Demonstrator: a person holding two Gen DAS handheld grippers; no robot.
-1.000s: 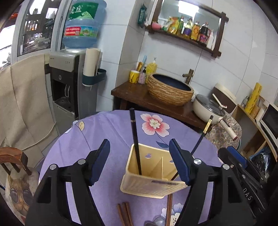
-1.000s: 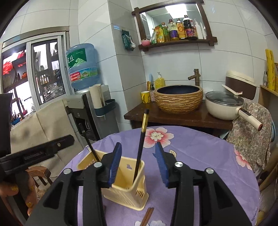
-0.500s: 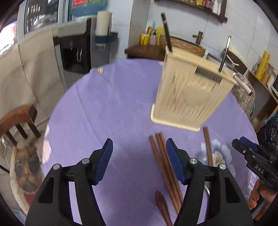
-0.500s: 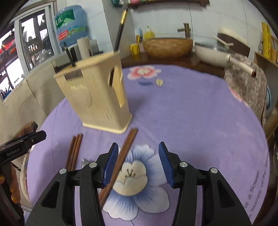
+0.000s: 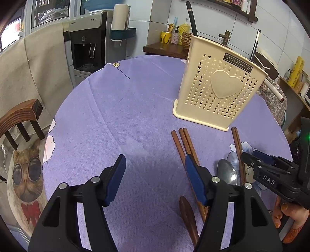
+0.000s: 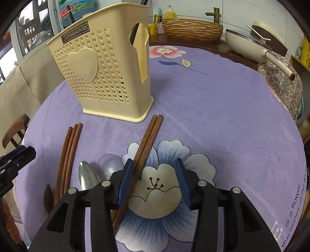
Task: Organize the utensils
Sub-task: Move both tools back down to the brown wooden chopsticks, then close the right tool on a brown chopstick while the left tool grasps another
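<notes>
Nearest in the left wrist view, the left claw [image 5: 155,178] hangs low over the purple cloth of the tabletop [image 5: 116,108], its blue pads spread wide with only bare cloth between them and nothing held; its right pad sits over the near part of a bundle of three brown chopsticks [image 5: 184,143], though whether it touches them cannot be told. Just right of that pad lie a dark wooden spoon [image 5: 189,215] and a metal spoon [image 5: 226,172], side by side on the cloth. In the right wrist view the right claw [image 6: 155,180] is partly open above a printed blue flower; its jaws have just been closing a little, a pair of brown chopsticks [image 6: 149,133] runs slantwise past the inner face of its left pad, and the right pad stands clear, so nothing is gripped. That pair lies on the cloth with its far tips close to the base of the cream utensil holder [image 6: 104,75]. The three-stick bundle lies to the left of the pair, its far ends also near the holder. The holder stands upright further back on the tabletop, perforated with small hearts, with two dark utensils [image 5: 190,18] rising out of its top. Beyond the tabletop are a water dispenser [image 5: 87,38], a woven basin [image 6: 191,29] and a cream pan [image 6: 250,44].
</notes>
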